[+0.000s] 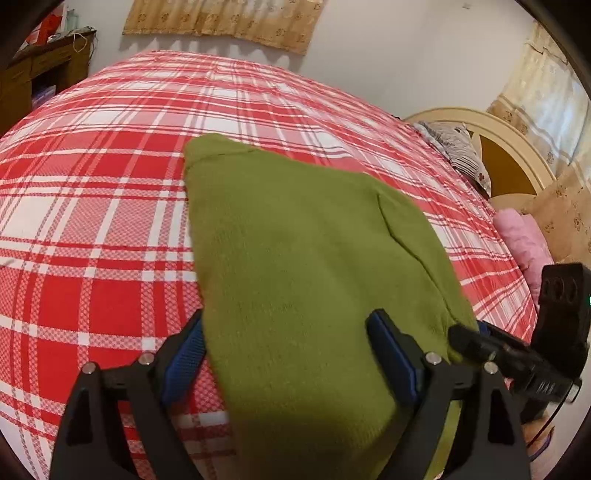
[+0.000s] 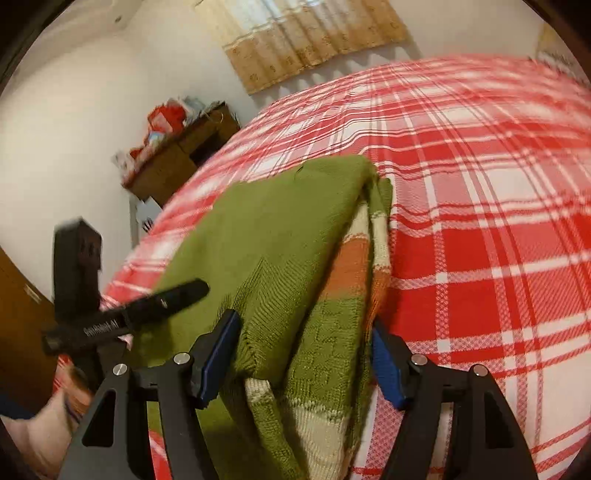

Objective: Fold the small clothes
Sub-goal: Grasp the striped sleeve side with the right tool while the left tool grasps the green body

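Observation:
A small green knitted sweater (image 1: 295,240) lies partly folded on the red and white plaid bed (image 1: 92,221). In the right wrist view the sweater (image 2: 280,236) shows cream and orange stripes under a green fold. My left gripper (image 1: 288,339) is open, its blue-padded fingers standing either side of the sweater's near edge. My right gripper (image 2: 306,339) is open too, its fingers astride the sweater's near folded edge. The right gripper's finger (image 1: 480,343) shows at the sweater's right edge in the left wrist view. The left gripper (image 2: 147,306) shows at left in the right wrist view.
A cream headboard (image 1: 498,136), a patterned pillow (image 1: 461,151) and a pink cloth (image 1: 524,240) lie at the bed's right end. A brown wooden desk (image 2: 173,162) with clutter stands beyond the bed's far corner. White walls with tan curtains (image 1: 221,18) stand behind.

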